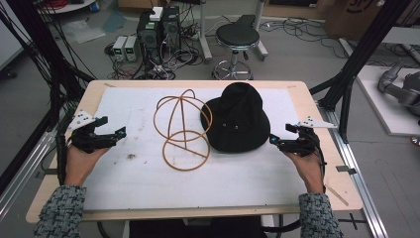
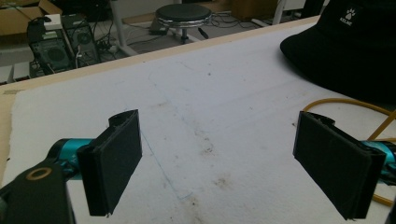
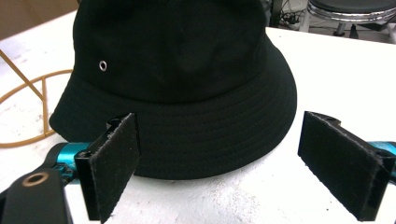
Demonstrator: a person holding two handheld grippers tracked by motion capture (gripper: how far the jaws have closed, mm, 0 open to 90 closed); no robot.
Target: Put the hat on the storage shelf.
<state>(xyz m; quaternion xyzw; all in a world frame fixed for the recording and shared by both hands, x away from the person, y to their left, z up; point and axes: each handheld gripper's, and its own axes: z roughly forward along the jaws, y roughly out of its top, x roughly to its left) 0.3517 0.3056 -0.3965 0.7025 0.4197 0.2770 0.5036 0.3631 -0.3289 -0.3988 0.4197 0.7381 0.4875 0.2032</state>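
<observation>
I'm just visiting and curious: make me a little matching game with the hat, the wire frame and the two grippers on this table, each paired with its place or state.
Things:
1. black bucket hat
2. yellow wire stand
3. left gripper
4. right gripper

Descriptions:
A. open, over bare white mat near the table's left edge
B. open, aimed at the hat's brim from the table's right side
C. resting brim-down right of centre, metal eyelet in its side
D. domed frame on a ring, left of the hat

Pairs: 1-C, 2-D, 3-A, 4-B
</observation>
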